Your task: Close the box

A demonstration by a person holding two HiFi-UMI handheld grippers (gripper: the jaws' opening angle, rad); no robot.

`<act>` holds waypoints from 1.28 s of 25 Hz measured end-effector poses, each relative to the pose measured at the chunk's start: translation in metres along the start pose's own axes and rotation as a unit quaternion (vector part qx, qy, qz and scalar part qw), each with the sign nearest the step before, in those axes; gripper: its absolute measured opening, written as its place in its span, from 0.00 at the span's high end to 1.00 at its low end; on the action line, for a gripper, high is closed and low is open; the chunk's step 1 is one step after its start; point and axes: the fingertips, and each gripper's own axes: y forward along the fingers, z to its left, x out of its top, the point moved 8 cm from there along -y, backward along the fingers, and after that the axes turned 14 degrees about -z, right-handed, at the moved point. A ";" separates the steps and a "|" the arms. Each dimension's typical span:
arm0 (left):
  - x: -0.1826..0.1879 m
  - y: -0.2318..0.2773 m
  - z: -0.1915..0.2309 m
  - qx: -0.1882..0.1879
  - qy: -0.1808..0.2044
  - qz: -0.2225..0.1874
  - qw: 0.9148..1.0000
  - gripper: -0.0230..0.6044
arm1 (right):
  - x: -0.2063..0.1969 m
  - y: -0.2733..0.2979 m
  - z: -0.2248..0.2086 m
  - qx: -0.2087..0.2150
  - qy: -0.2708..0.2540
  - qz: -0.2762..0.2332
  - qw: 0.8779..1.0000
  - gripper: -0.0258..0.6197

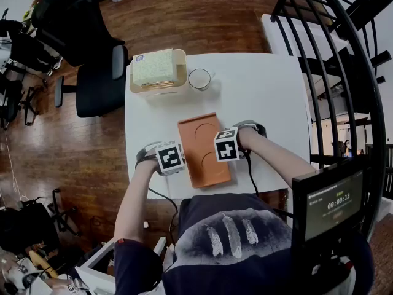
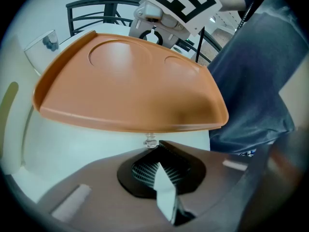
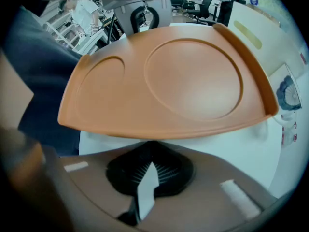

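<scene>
Sitting at the counter's far left, the box is being shown uncovered. Left gripper fingers are being pressed closed, tips at the orange lid's left rim. Lid is being flanked mid-counter, apart from the box. Right gripper fingers are being pressed closed too, tips under the right rim.

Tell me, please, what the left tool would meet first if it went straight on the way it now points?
Most likely the near edge of the orange lid, lying straight ahead, though depth is unclear.

Office-like room: wood floor, black swivel chairs, white table, curved metal railing.
</scene>
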 end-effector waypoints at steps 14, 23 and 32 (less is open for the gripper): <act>0.011 0.012 0.003 -0.015 0.017 -0.002 1.000 0.95 | -0.002 0.000 -0.003 -0.006 0.009 -0.001 1.000 0.95; -0.001 -0.009 0.008 0.018 -0.016 0.033 0.999 0.94 | -0.003 -0.006 0.001 -0.011 0.026 -0.028 0.999 0.95; -0.040 -0.037 -0.010 0.021 -0.088 0.074 0.993 0.94 | -0.005 -0.014 0.005 -0.028 0.046 -0.043 0.998 0.95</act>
